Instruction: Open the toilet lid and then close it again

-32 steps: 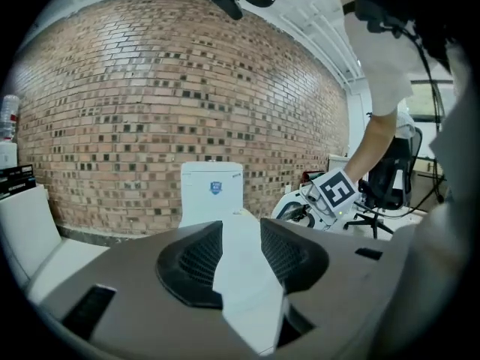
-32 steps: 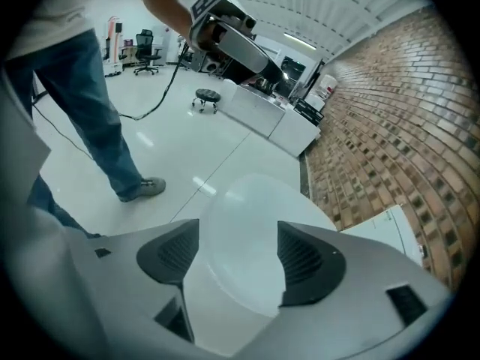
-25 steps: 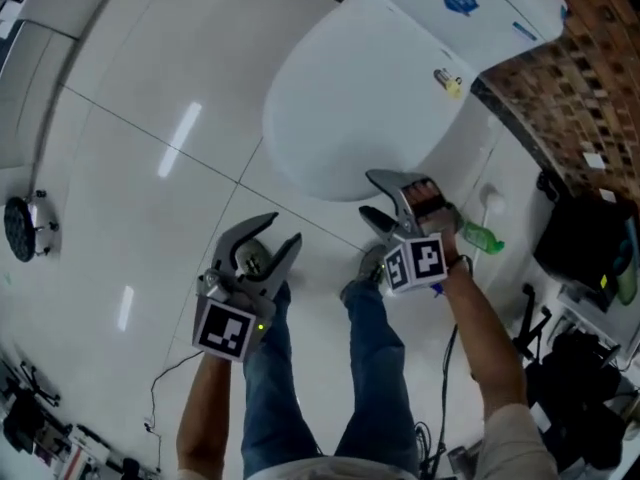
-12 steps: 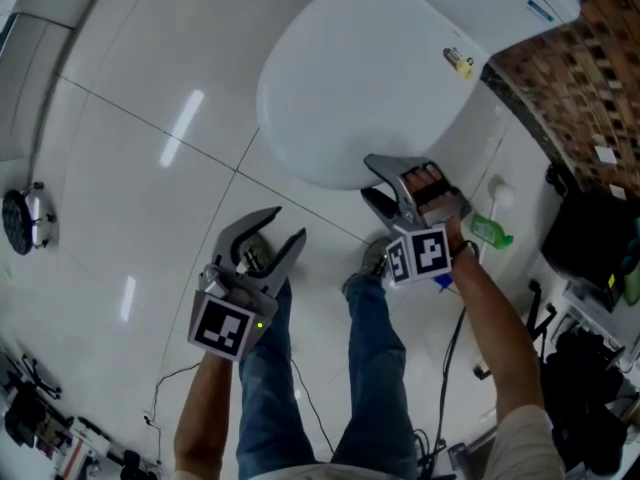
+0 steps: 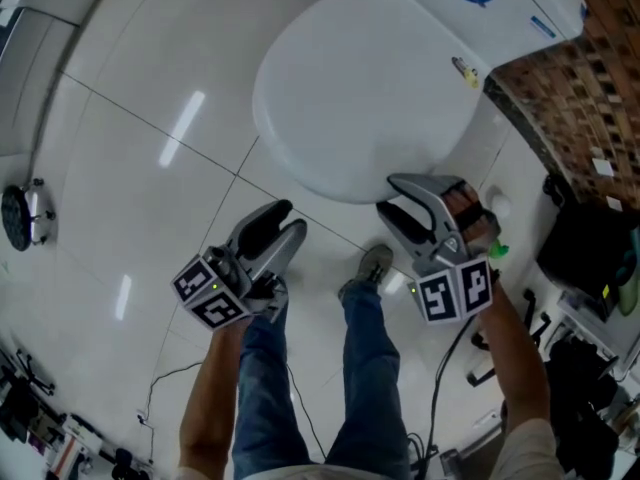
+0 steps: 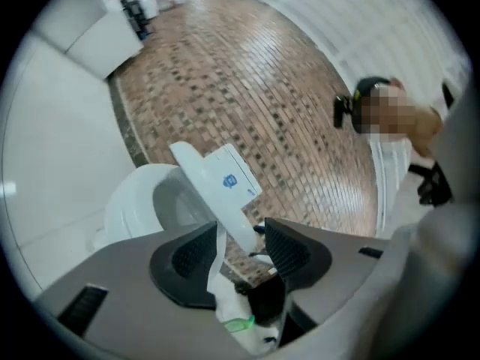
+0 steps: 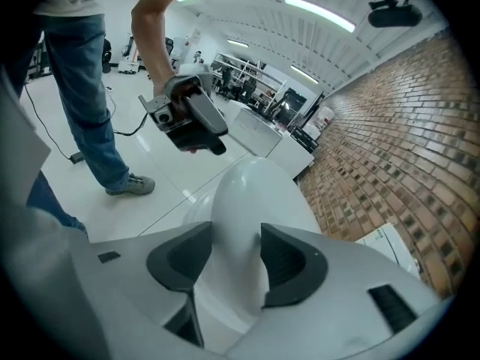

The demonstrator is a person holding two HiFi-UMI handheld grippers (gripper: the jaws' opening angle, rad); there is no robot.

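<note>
Right gripper (image 5: 388,196), jaws just closing, clamps the near rim of the toilet lid (image 5: 365,88); the lid's long axis runs away toward the far-right tank (image 5: 520,3).

The front rim of the toilet lid (image 5: 360,88) stands between the fingers of the right gripper (image 5: 392,196), whose jaws have just been closing on it; beyond those fingertips the lid runs back to the cistern (image 5: 490,8), which stands against the brick wall (image 5: 580,108); the left gripper (image 5: 290,216), its jaws just opened further with nothing between them, hangs apart from the toilet, the lid ahead and to the right of its fingers; a shoe (image 5: 373,265) rests on the floor (image 5: 150,88) between the two grippers, behind both sets of fingertips; a round fitting (image 5: 14,218) lies well out to the left of the left fingers.
</note>
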